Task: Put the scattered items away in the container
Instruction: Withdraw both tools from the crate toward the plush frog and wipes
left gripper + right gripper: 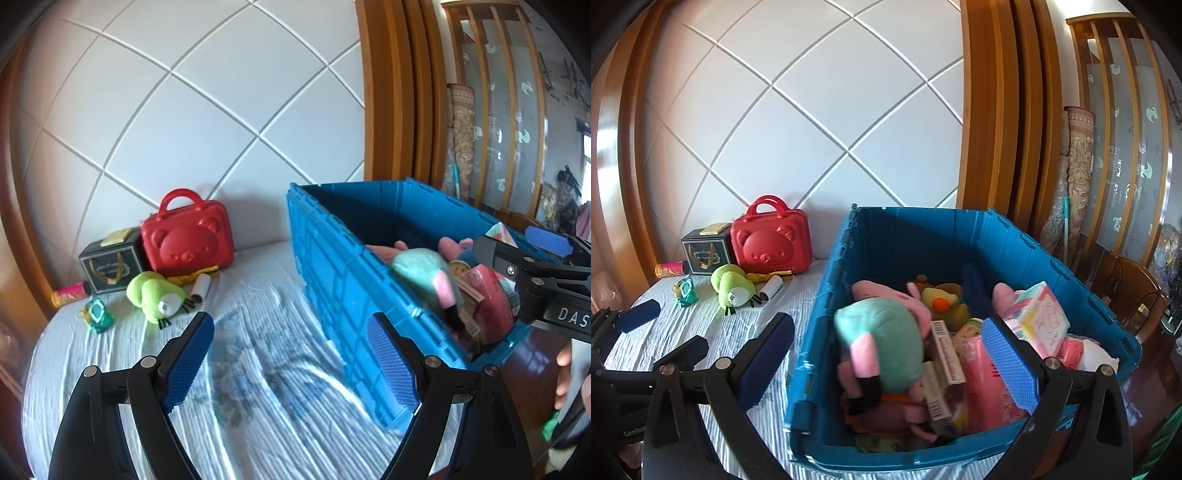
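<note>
My left jaws stand wide apart and hold nothing; only the bed shows between the pads. My right jaws are also spread wide with no grip: the plush and cartons seen between the pads lie inside the blue crate, untouched.

Landmark: the blue crate, which stands on the bed against the headboard.
- Inside the crate: a teal-and-pink plush, a yellow duck, flat cartons and pink packets. The crate is already well filled.
- Left of the crate, well apart from it and near the headboard: a red bear case, a dark gift box just beside the case, a green frog plush in front of both, a white roll beside the frog, a pink tube and a small teal toy farthest from the crate.

Step in hand, as I judge it: reach with the left jaws for a remaining item.

Procedure:
1. Take the green frog plush first; it lies nearest and clear of the case.
2. Descend with the pads straddling the plush body, not the thin black legs.
3. Close until the plush compresses; soft stuffing slips from a light grip.
4. Lift clear of the crate's near wall before crossing over it.
5. Release above a low spot in the crate, away from the teal-and-pink plush heaped at its rim.
6. Keep the right jaws clear of the crate opening during the drop.
</note>
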A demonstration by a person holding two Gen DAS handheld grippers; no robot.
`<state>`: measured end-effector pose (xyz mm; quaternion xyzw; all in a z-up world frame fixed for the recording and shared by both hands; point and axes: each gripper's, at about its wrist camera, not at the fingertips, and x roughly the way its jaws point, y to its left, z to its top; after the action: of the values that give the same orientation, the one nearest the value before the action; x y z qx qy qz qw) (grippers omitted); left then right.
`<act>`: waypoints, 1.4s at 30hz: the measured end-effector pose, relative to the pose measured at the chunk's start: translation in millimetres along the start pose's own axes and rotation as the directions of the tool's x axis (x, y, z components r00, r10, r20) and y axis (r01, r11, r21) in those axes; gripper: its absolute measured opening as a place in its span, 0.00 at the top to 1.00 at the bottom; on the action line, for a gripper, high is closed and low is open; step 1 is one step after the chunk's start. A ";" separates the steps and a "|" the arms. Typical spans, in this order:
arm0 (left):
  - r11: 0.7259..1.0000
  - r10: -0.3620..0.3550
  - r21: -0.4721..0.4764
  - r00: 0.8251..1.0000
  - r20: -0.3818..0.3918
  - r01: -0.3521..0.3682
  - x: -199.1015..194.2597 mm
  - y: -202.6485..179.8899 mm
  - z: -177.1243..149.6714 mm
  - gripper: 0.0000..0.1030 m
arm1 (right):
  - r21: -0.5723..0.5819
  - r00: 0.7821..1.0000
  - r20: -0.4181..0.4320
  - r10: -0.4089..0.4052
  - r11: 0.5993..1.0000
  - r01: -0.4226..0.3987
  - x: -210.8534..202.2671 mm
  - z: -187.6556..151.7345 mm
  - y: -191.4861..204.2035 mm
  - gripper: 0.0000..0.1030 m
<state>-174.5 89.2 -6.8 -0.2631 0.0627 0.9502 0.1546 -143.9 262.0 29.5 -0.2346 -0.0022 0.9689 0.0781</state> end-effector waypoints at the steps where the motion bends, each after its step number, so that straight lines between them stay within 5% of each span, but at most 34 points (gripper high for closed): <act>1: 1.000 0.007 -0.005 1.000 -0.006 -0.007 -2.5 15.2 -4.8 0.17 | 0.000 1.000 0.000 0.008 1.000 -0.008 -0.7 -0.9 15.4 0.00; 10: 0.991 0.097 -0.087 0.990 -0.098 -0.105 -5.5 148.3 -48.1 0.17 | -0.055 0.990 -0.086 0.113 0.991 -0.118 23.1 -19.4 145.8 0.00; 18: 0.961 0.184 -0.170 0.962 -0.203 -0.220 21.8 232.4 -74.3 0.17 | -0.093 0.965 -0.181 0.191 0.973 -0.210 84.6 -24.5 210.4 0.00; 30: 0.866 0.347 -0.224 0.861 -0.372 -0.446 108.4 335.5 -84.5 0.17 | -0.050 0.917 -0.316 0.245 0.960 -0.274 227.6 -21.2 243.5 0.00; 42: 0.815 0.330 -0.235 0.757 -0.564 -0.530 224.8 452.4 -104.7 0.17 | 0.009 0.842 -0.507 0.183 0.978 -0.207 368.0 -34.0 272.1 0.00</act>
<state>-454.9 -300.5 -195.9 -0.5014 -0.0252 0.8520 -0.1483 -492.4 48.1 -179.0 -0.4807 0.0201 0.8762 -0.0284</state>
